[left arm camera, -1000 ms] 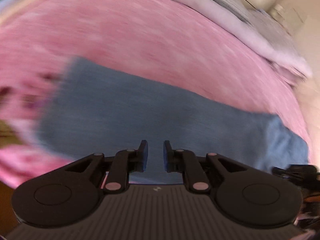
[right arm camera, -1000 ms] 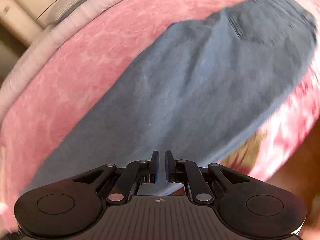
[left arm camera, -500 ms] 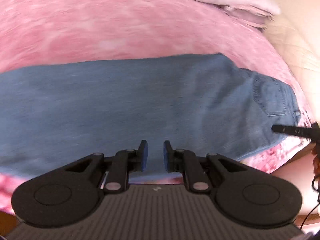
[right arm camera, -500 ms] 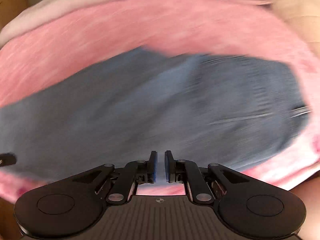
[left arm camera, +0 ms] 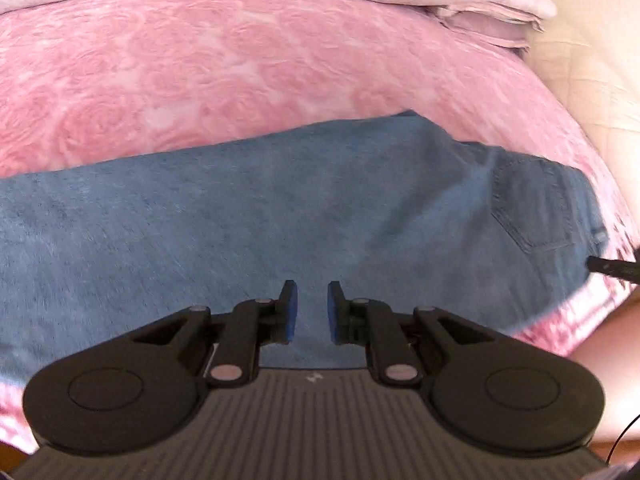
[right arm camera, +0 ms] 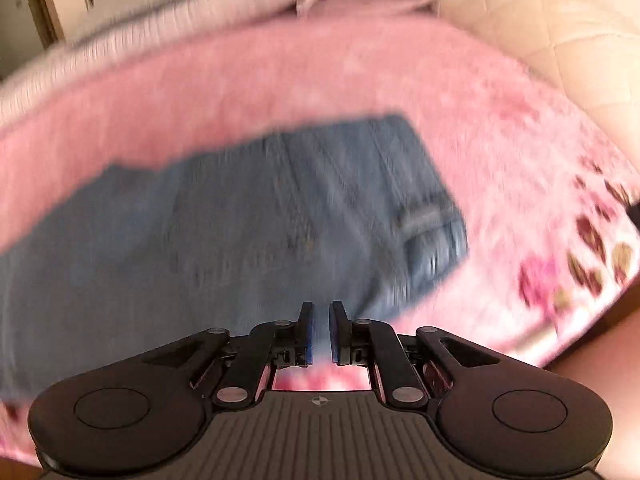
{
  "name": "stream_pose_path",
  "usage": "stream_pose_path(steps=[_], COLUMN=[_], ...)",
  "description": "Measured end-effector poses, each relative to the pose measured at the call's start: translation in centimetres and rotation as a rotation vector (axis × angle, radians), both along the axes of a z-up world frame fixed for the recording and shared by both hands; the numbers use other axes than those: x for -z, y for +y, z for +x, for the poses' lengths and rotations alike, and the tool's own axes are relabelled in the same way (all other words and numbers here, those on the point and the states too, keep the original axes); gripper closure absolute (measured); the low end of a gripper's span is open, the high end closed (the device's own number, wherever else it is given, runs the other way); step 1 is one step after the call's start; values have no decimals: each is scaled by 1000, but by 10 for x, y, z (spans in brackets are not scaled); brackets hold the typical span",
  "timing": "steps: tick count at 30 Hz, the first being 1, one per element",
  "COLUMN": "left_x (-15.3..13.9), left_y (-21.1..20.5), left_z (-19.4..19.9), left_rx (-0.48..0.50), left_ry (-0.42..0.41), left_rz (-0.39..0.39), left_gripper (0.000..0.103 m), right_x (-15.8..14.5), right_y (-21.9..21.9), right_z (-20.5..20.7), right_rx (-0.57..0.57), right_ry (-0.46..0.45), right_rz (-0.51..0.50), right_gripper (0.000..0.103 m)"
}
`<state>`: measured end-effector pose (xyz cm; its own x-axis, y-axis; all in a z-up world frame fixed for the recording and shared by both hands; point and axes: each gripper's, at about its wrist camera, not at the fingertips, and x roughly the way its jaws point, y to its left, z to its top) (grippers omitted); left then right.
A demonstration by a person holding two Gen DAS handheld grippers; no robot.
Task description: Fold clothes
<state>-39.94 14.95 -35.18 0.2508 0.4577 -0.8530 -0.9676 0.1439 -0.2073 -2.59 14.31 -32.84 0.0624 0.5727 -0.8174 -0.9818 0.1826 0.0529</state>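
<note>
On the pink bed [left arm camera: 248,64], the jeans [left arm camera: 240,232] are lying flat, long axis running left to right. The right tongs [right arm camera: 320,332] are hovering nearer the waistband at the right end; the left tongs [left arm camera: 308,312] are hanging over the legs. Both are standing slightly parted, gripping nothing.

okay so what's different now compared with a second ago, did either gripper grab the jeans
No grab. Both views swung along the jeans toward the waist end: the left gripper now sees the back pocket, the right gripper the waistband. Both stay narrowly apart and empty; the jeans still lie flat on the pink blanket.
</note>
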Motion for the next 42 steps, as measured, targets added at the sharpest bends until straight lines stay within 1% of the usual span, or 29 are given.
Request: stream_pose_path(steps=[1,2,3,4,5,6,8,11,13,14,16,17,19,20,23,24,26,28,29,31,33,35,38,40,42], left_x=[8,13,20,26,29,29,26,17,18,21,33,38,45,47,50,47,37,23,15,-1,-16,-27,-37,-40,-41], left_y=[1,1,0,-4,-8,-12,-18,-22,-22,-22,-24,-26,-35,-41,-59,-68,-83,-96,-102,-112,-121,-130,-140,-142,-141], left_z=[-1,-3,-4,-6,-8,-10,-14,-22,-26,-28,-31,-33,-41,-46,-57,-61,-65,-68,-67,-62,-56,-50,-40,-31,-22], left_rx=[1,6,10,10,9,11,16,20,32,40,57,58,47,46,44,30,-7,-33,-32,-3,20,24,25,18,8], left_ry=[13,20,21,8,-5,-17,-39,-99,-131,-141,-148,-145,-159,-172,-181,-177,-142,-117,-108,-87,-56,-24,25,56,83], left_rz=[-4,-7,-10,-7,4,17,34,92,132,150,190,212,272,293,335,353,342,324,322,340,363,367,352,358,355], left_gripper=[91,91,91,91,91,91,91,91,91,91,91,92,92,92,92,92,92,92,91,91,86,83,81,81,75], right_x=[3,11,24,35,40,44,43,32,25,26,38,49,68,72,79,78,74,56,44,12,-8,-23,-31,-29,-23], right_y=[3,3,1,-4,-14,-24,-35,-45,-51,-53,-51,-54,-69,-79,-100,-106,-118,-135,-143,-164,-175,-183,-195,-198,-196], right_z=[3,4,5,6,5,4,-1,-10,-18,-25,-37,-42,-51,-56,-69,-71,-76,-87,-93,-101,-102,-104,-110,-113,-113], right_rx=[0,-6,-14,-19,-17,-11,24,78,73,60,39,41,65,67,80,91,111,111,108,98,109,128,118,107,99], right_ry=[1,-4,-16,-27,-32,-37,-46,-35,-29,-28,-24,-30,-60,-75,-102,-90,-64,-50,-48,-34,-12,5,38,62,84], right_rz=[23,23,-7,-25,-5,7,-12,47,149,188,223,215,256,291,341,339,335,337,342,374,401,414,395,384,366], right_gripper=[94,94,94,94,94,94,94,94,94,94,94,94,94,94,94,94,94,94,94,94,94,94,94,94,94])
